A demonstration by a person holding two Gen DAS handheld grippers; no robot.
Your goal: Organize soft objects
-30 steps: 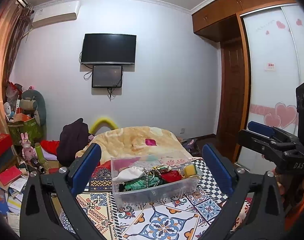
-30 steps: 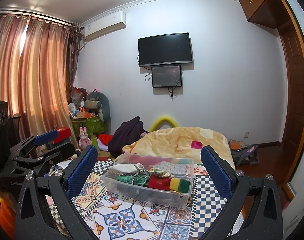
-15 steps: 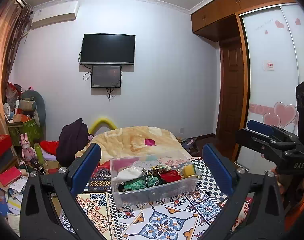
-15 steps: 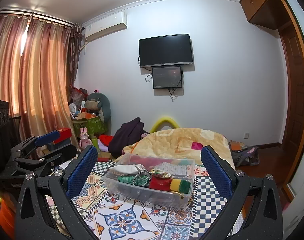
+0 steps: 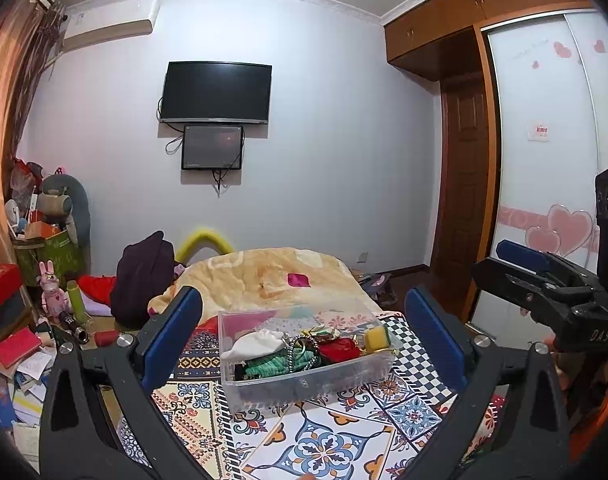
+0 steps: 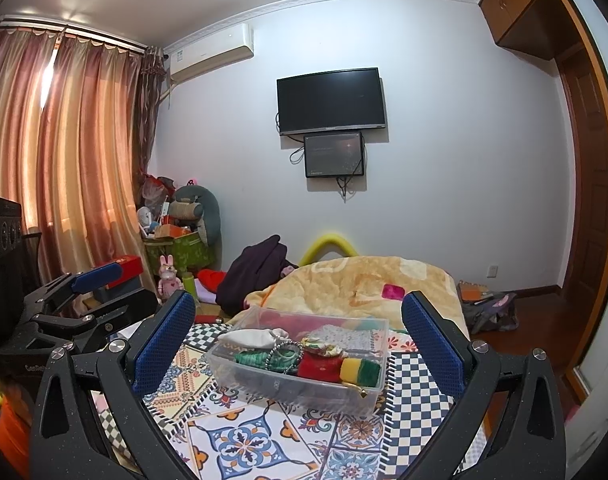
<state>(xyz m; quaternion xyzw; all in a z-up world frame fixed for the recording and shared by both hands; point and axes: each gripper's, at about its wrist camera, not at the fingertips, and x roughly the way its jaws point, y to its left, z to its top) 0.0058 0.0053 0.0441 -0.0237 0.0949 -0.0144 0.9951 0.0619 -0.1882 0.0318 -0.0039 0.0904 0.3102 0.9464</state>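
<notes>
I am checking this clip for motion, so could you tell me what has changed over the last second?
Almost nothing visibly changed. The left gripper and the right gripper stay open and empty, hovering in front of the clear bin with at most a slight camera drift. Nothing was grasped or released. The white pouch, the red pouch and the yellow-green sponge lie in the bin as before, on the patterned cloth.

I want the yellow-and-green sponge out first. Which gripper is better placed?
Probably right: the yellow-and-green sponge sits at the clear plastic bin's right end, nearer the open right gripper.
</notes>
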